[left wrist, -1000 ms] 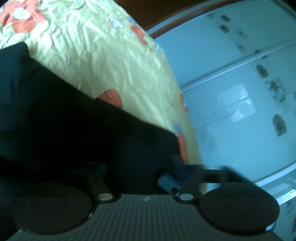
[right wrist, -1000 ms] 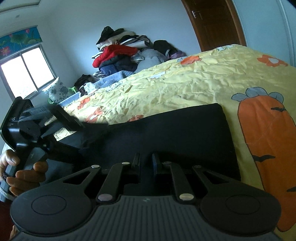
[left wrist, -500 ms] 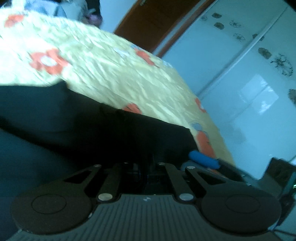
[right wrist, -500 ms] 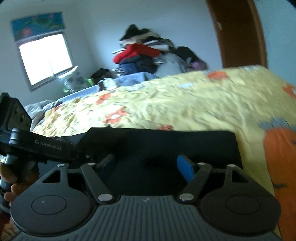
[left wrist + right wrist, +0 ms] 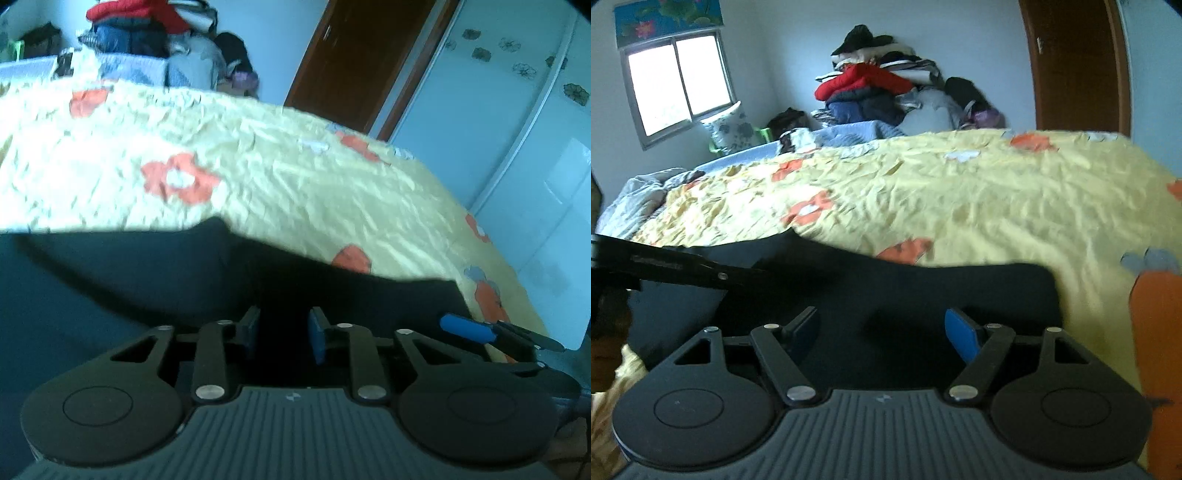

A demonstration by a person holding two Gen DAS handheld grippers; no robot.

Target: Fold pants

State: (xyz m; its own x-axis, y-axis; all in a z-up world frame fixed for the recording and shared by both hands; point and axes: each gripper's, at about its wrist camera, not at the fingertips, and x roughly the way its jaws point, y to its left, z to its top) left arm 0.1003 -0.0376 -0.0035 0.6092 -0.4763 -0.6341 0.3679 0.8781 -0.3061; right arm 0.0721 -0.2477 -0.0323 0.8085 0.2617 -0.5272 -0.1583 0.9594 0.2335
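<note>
The dark pants point(image 5: 177, 273) lie folded flat on the yellow flowered bedspread point(image 5: 295, 192); the right wrist view shows their right edge squared off point(image 5: 960, 291). My left gripper point(image 5: 284, 330) hovers over the pants' near edge. Its jaws are opening, a narrow gap shows between the blue pads, and no fabric is pinched there. My right gripper point(image 5: 882, 332) stands wide open just above the pants with nothing between its fingers. One blue pad of the right gripper point(image 5: 463, 328) shows at the right of the left wrist view. The left gripper's black body point(image 5: 665, 267) reaches in from the left of the right wrist view.
A pile of clothes point(image 5: 871, 92) is heaped beyond the bed's far side. A brown door point(image 5: 1075, 62) stands at the back right, a window point(image 5: 676, 81) at the back left. A pale wardrobe front point(image 5: 517, 129) runs along the bed's right edge.
The left wrist view has rolled upright and lifted; the left jaws closed, then parted again. The right jaws went from nearly shut at the pants' edge to wide open.
</note>
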